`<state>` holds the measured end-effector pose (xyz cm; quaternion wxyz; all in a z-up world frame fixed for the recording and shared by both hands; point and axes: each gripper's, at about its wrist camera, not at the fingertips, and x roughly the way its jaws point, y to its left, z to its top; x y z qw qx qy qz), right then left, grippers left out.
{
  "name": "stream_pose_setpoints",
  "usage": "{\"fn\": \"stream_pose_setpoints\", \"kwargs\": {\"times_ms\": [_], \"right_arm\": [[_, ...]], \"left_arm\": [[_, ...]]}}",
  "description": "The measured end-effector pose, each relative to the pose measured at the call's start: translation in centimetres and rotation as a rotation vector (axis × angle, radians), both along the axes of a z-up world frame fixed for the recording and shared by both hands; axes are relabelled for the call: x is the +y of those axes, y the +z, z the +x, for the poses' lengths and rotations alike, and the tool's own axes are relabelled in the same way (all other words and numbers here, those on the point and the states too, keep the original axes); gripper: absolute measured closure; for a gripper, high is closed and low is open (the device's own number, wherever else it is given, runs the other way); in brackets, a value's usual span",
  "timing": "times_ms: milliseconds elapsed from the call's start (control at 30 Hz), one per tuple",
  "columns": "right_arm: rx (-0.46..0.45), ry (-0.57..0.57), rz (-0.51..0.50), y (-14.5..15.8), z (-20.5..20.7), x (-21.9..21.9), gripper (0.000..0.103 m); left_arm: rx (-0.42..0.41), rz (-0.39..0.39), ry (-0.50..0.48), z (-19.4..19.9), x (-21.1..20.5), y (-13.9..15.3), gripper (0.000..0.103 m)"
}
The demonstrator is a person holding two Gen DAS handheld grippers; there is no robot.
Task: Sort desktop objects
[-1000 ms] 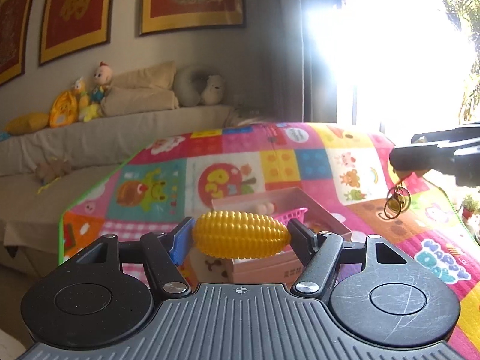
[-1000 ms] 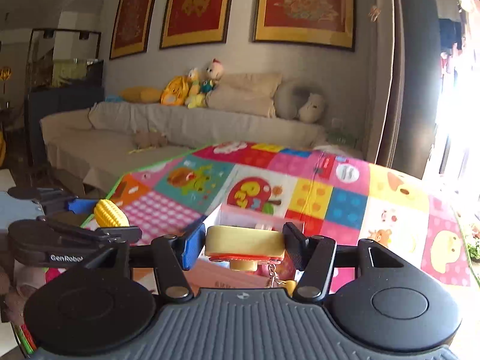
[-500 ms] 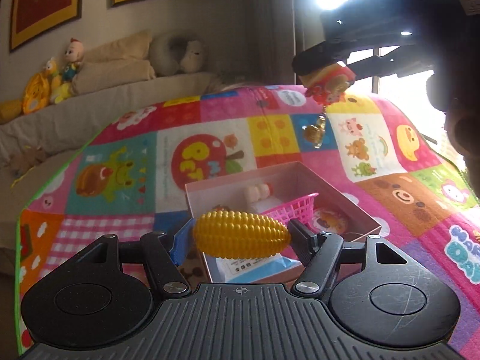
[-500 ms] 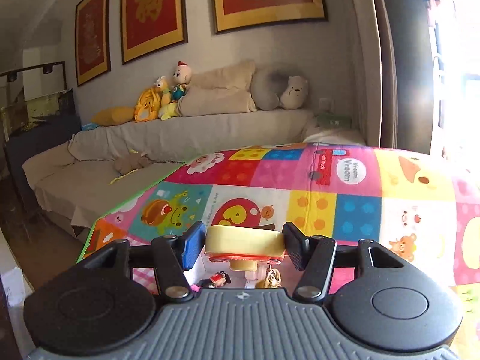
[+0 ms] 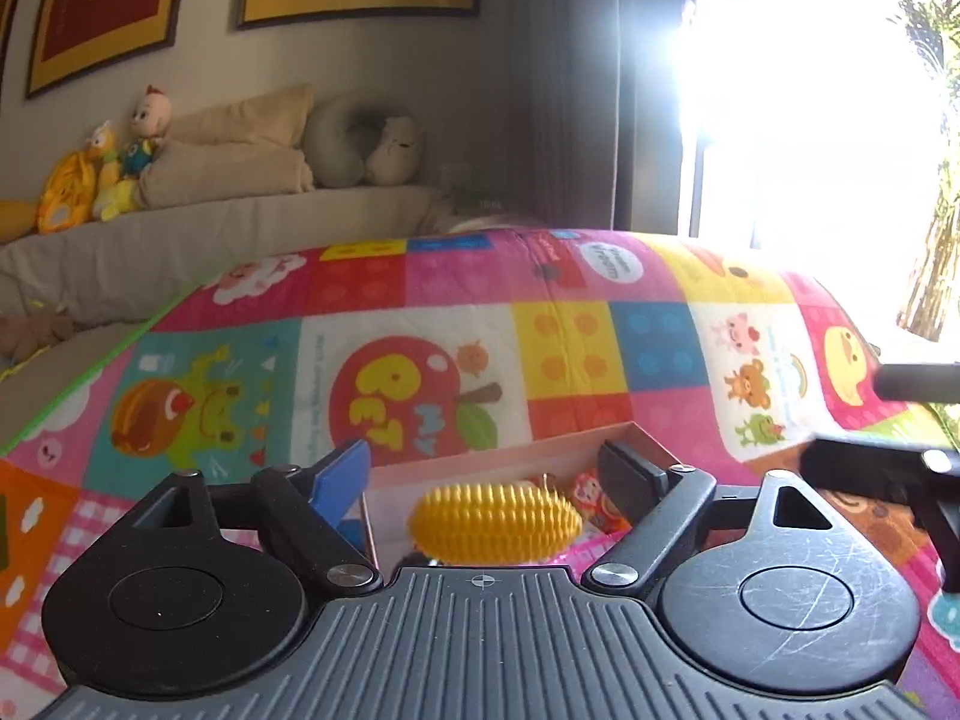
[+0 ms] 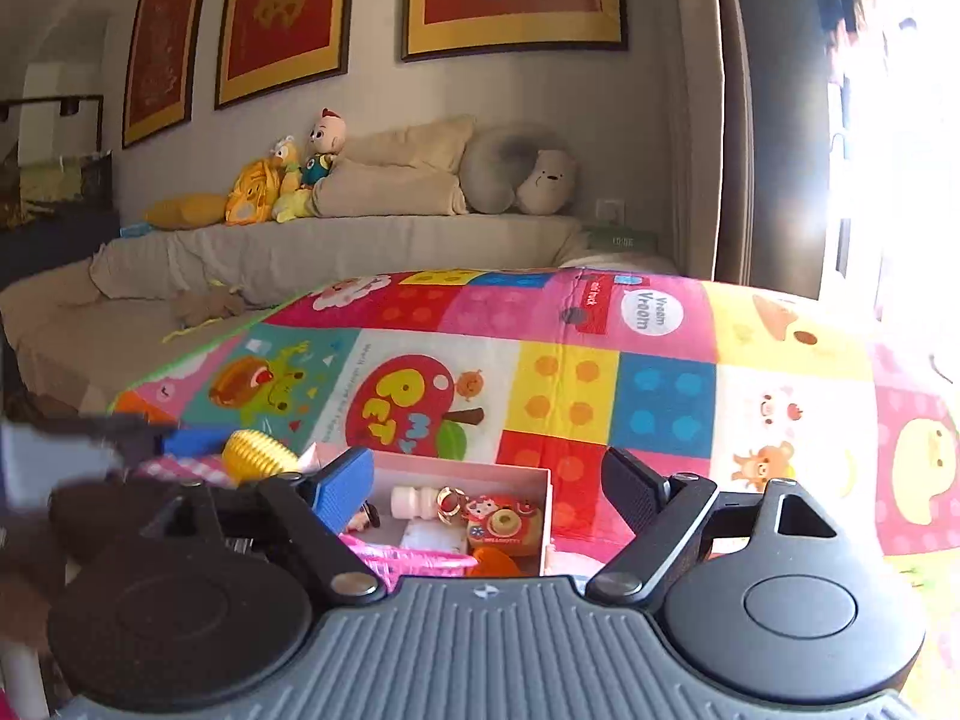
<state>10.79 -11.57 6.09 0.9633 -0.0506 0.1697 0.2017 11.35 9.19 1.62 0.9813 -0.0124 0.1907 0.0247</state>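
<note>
My left gripper [image 5: 486,474] is open above the pink box [image 5: 480,457]. The yellow toy corn [image 5: 495,531] sits loose between and below its fingers, over the box. My right gripper [image 6: 489,483] is open and empty above the same pink box [image 6: 546,516]. The toy camera keychain [image 6: 501,519] lies inside the box beside a small white bottle [image 6: 414,501] and a pink basket [image 6: 408,558]. The corn [image 6: 258,456] and the left gripper's blurred fingers [image 6: 114,438] show at the left of the right wrist view. The right gripper's dark fingers [image 5: 882,468] show at the right of the left wrist view.
The box stands on a colourful cartoon play mat [image 6: 600,378] covering the table. Behind it is a beige sofa [image 6: 336,246] with plush toys and cushions. A bright window [image 5: 810,90] glares at the right.
Both grippers have opened. The left let go of the corn, which now hangs lower over the box. The right let go of the toy camera keychain, which now lies in the box.
</note>
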Motion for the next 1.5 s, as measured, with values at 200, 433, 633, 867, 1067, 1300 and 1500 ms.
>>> {"fn": "stream_pose_setpoints", "kwargs": {"times_ms": [200,433,633,867,1067,1300,1500], "right_arm": [[0.047,0.079,-0.046,-2.1,-4.6,-1.9,0.000],[0.273,0.107,-0.102,-7.9,-7.8,-1.9,0.000],[0.367,0.095,-0.182,-11.5,-9.2,-1.0,0.000],[0.328,0.123,-0.114,-12.0,-9.1,-2.0,0.000],[0.312,0.094,-0.130,-12.0,-9.3,-1.7,0.000],[0.317,0.095,-0.121,-12.0,-9.3,-1.8,0.000],[0.317,0.096,-0.121,-12.0,-9.2,-1.8,0.000]], "left_arm": [[0.042,0.009,0.009,-6.3,-0.5,-1.4,0.002],[0.222,-0.020,0.118,-13.0,-1.7,-6.8,0.000],[0.275,-0.024,0.247,-15.1,-2.3,-9.3,0.000],[0.307,-0.005,0.220,-13.9,-2.9,-10.0,0.000],[0.306,-0.022,0.220,-14.0,-2.8,-10.2,0.000],[0.306,-0.023,0.220,-14.0,-2.8,-10.2,0.000],[0.306,-0.023,0.220,-13.9,-2.9,-10.2,0.000]]}}
